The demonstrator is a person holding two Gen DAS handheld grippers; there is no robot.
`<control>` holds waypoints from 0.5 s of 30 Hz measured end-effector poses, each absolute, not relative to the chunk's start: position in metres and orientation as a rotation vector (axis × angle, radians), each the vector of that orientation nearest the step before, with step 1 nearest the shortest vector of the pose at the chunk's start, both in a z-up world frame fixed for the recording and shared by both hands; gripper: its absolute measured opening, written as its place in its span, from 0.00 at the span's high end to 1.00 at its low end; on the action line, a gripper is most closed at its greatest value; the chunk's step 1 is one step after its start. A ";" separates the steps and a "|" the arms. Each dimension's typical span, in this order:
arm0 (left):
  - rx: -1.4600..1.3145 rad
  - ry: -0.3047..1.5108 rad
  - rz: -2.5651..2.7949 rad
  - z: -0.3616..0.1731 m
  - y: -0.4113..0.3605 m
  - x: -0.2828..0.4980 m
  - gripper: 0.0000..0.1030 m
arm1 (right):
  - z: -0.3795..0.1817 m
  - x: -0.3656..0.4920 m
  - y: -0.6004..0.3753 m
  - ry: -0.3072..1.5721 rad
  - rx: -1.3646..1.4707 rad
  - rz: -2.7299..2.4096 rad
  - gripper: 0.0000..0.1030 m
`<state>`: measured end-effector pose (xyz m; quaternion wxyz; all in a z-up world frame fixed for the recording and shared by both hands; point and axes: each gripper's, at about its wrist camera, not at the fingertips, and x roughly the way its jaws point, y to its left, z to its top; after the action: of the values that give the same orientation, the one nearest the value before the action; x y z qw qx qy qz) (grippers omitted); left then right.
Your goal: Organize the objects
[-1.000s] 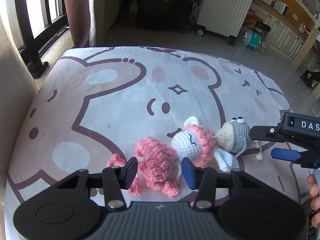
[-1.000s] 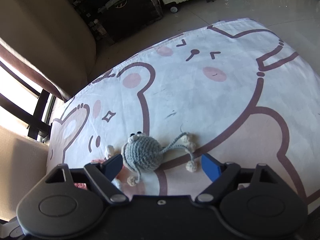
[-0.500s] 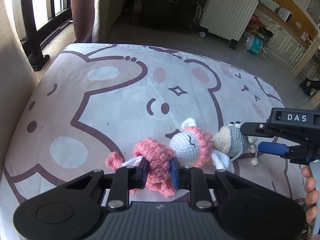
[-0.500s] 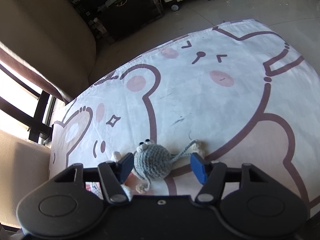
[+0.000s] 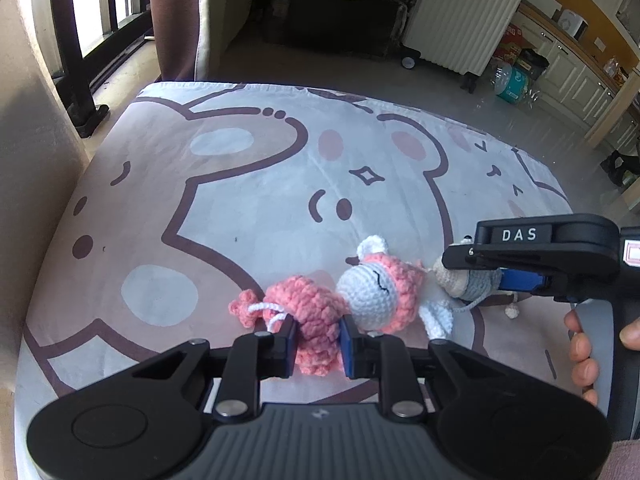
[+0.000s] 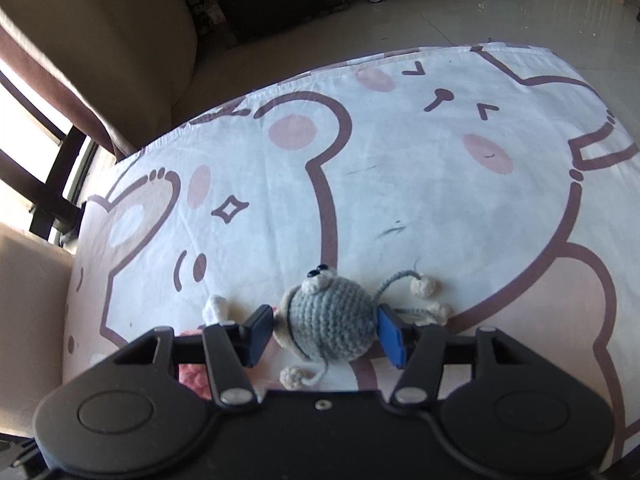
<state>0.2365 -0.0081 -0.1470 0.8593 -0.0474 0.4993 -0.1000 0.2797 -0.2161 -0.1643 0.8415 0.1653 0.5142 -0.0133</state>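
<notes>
Left gripper [image 5: 318, 338] clamped on pink crochet toy [image 5: 316, 316]; right gripper [image 6: 326, 330] just closed, seemingly pinching grey crochet toy [image 6: 332, 326], at its 3 o'clock.

Both tools are matte black plastic. The left tongs [image 5: 318, 340] and right tongs [image 6: 326, 330] carry blue pads, silver screws at the finger pivots and round discs behind; the right tool's side reads "DAS".

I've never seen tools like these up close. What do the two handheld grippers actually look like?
Both are matte black plastic. Each has two angular black fingers tipped with blue pads, silver pivot screws, round discs on either side and a ribbed grey centre. The right gripper carries white "DAS" lettering on its side. A hand wraps its black handle.
</notes>
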 end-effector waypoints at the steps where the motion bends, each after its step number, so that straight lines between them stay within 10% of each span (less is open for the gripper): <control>1: -0.100 1.054 -0.209 -0.147 -0.006 0.236 0.78 | -0.164 0.279 -0.216 1.085 0.347 -0.030 0.45; 15: -0.075 1.081 -0.252 -0.127 -0.001 0.204 0.82 | -0.129 0.224 -0.224 1.065 0.397 -0.003 0.52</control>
<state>0.2040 -0.0009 -0.1271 0.8492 -0.0357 0.5132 -0.1194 0.2236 -0.2243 -0.1293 0.8428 0.1880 0.5043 -0.0013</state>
